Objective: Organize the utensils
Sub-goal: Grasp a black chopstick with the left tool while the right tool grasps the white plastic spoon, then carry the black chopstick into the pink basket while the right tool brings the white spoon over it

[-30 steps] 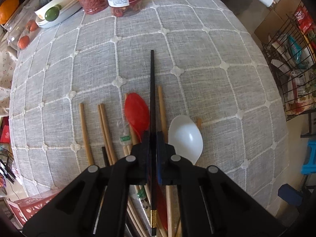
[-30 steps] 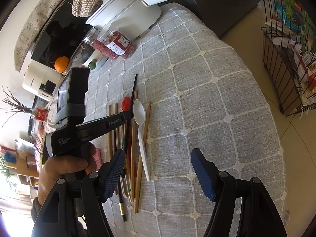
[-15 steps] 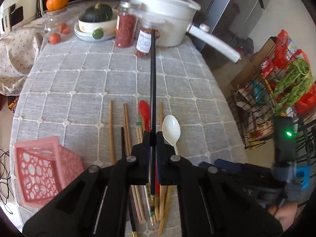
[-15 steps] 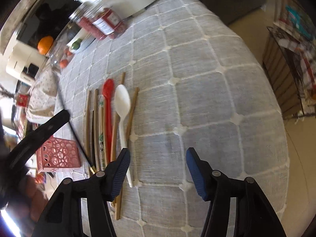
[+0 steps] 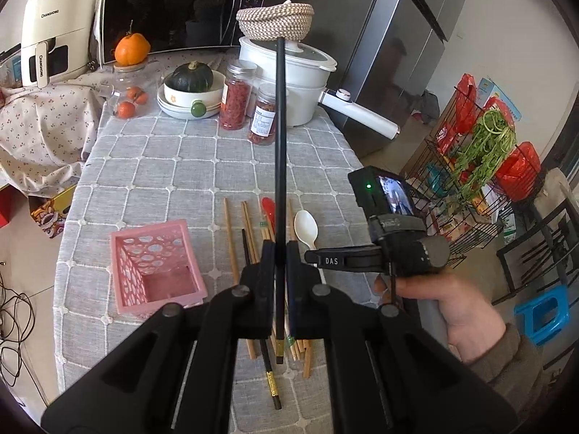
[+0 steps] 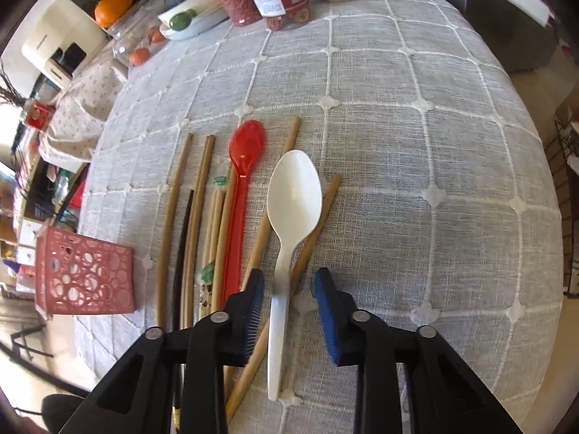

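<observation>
The white spoon [image 6: 294,195] lies flat on the desk [image 6: 434,144], at the right edge of the row of utensils, with its bowl pointing away from the right claw [image 6: 289,289] and its handle running back toward it. The long axis of the spoon is almost in line with the axis of this claw, and the handle passes between the two pads. The right claw is released: its blue pads stand on each side of the handle, apart from it, so I judge a simple closing would catch the handle without turning the wrist. A wooden chopstick [image 6: 315,231] lies just beside and partly under the handle, and it could be pinched together with it.

The left claw [image 5: 277,256] is clenched on a black chopstick [image 5: 279,144], held up above the desk and pointing forward. The pink basket [image 5: 155,264] stands to the left of the row, so the left hand is nearer to it. The red spoon [image 6: 242,181] and the other chopsticks lie between basket and white spoon.
</observation>
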The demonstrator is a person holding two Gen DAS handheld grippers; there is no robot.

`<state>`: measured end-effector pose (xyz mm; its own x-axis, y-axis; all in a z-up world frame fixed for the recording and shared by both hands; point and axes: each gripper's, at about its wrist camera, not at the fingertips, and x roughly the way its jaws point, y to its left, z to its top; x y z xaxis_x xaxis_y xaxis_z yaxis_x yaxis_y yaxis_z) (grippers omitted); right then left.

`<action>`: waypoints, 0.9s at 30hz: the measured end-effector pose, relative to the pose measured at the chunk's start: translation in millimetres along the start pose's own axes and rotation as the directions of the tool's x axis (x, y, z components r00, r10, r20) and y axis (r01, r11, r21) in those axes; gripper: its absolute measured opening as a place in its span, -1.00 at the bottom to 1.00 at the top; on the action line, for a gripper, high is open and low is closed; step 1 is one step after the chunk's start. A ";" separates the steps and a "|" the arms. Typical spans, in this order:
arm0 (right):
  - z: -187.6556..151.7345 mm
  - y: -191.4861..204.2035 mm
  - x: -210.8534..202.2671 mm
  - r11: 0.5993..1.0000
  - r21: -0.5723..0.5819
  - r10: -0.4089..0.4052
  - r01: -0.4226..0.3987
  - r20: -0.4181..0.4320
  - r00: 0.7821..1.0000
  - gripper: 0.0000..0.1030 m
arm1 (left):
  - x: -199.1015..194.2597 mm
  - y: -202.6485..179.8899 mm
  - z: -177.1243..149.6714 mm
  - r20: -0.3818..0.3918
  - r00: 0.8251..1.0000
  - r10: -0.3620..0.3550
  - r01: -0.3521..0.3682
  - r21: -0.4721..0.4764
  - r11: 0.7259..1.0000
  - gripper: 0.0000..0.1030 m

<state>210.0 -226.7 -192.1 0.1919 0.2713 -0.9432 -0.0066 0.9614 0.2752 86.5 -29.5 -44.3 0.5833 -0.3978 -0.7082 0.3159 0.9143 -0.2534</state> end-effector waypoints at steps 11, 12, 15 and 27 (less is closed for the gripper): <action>-8.0 6.1 -51.7 0.997 0.024 0.066 -0.071 0.182 0.981 -0.84 | -42.1 28.6 14.6 0.073 0.996 -0.056 0.060 -0.049 0.997 -0.87; -9.1 8.8 -57.1 0.996 0.022 0.081 -0.088 0.207 0.975 -0.84 | -49.1 31.6 17.1 0.093 0.994 -0.062 0.067 -0.055 0.996 -0.87; -11.8 20.6 -79.5 0.991 0.002 0.129 -0.137 0.313 0.941 -0.84 | -76.1 44.6 26.5 0.186 0.981 -0.056 0.070 -0.069 0.995 -0.87; -19.4 77.8 -117.7 0.963 -0.135 0.267 -0.232 0.554 0.788 -0.84 | -36.6 74.6 26.6 0.213 0.964 0.161 -0.156 -0.037 0.987 -0.87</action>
<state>167.9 -183.0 -63.4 0.6932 0.4450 -0.5670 -0.1833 0.8696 0.4584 108.6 51.2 -19.7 0.7725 -0.2525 -0.5827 0.1929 0.9675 -0.1636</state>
